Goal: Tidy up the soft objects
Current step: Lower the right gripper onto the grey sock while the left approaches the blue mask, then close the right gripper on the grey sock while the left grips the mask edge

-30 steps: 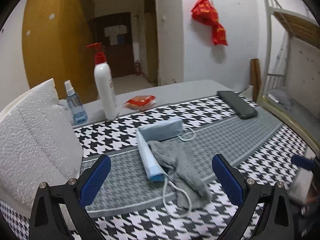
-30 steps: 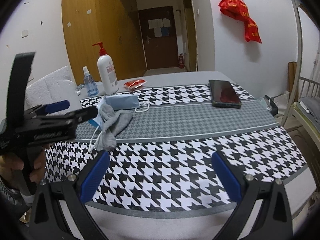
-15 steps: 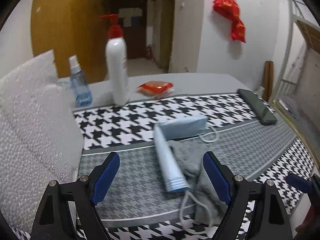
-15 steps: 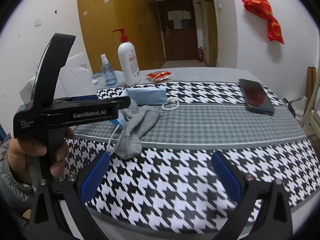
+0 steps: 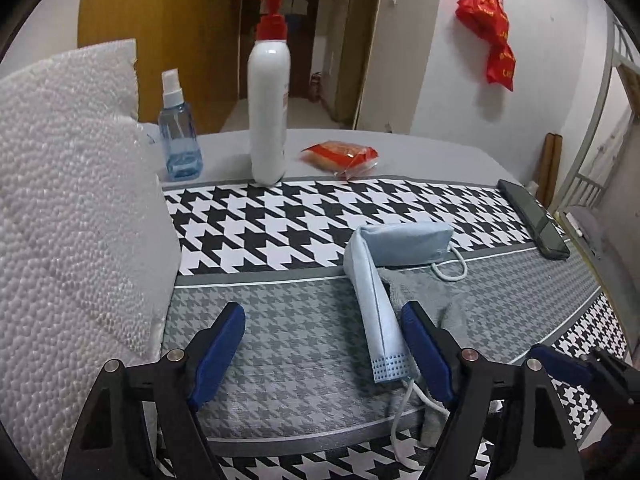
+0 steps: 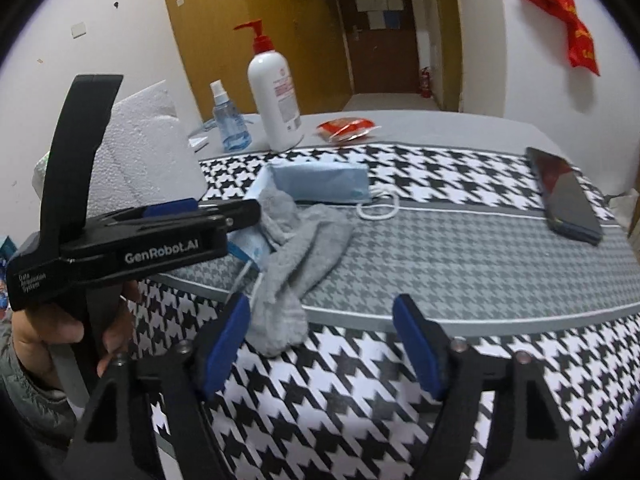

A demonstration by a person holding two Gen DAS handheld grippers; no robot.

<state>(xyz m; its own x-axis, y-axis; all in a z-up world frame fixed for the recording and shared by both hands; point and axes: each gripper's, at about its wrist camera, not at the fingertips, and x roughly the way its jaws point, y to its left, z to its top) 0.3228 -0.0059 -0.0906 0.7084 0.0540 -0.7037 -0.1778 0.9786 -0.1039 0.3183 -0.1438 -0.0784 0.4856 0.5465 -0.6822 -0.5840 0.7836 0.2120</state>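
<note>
A: 2 grippers, both parted and holding nothing, jaws just closing. The left gripper (image 5: 322, 354) straddles the blue face mask (image 5: 378, 300), lower centre.

B: And the right gripper (image 6: 320, 344)?

A: Its left pad sits beside the grey sock (image 6: 296, 256), centre, on the tabletop (image 6: 460, 248).
</note>
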